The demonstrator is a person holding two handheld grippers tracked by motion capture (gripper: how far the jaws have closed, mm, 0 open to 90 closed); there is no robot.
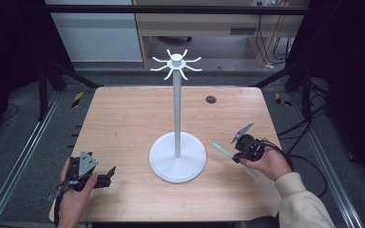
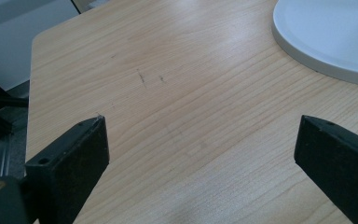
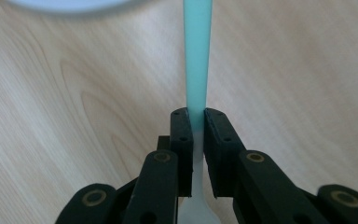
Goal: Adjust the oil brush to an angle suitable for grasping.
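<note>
A: So, left side first. What's at the near left corner of the table (image 1: 123, 114)?

B: Left hand (image 1: 76, 190) holding the left gripper (image 1: 105, 176), low over the wood, near the front edge. Grey plate on top. From the left gripper view its jaws stand wide apart, bare wood between them, nothing held.

A: And the middle?

B: White stand (image 1: 177, 156). Round base sits on the table toward the front, centre. A thin post rises from it, topped by a ring of curved hooks. The base edge (image 2: 326, 42) shows at the upper right of the left gripper view, apart from the jaws.

A: Right side?

B: Right hand (image 1: 266, 164), pale sleeve, holding the right gripper (image 1: 236, 154) just right of the base, near the right edge. Jaws closed tight on a pale green strip (image 1: 221, 149).

A: Where does the strip point?

B: Toward the stand base. In the right gripper view the strip (image 3: 198, 60) runs straight up from the jaws, its far end near the base rim. Below the jaws its tail looks whitish.

A: Anything else?

B: A small dark hole (image 1: 211, 99) in the tabletop near the far right.
</note>
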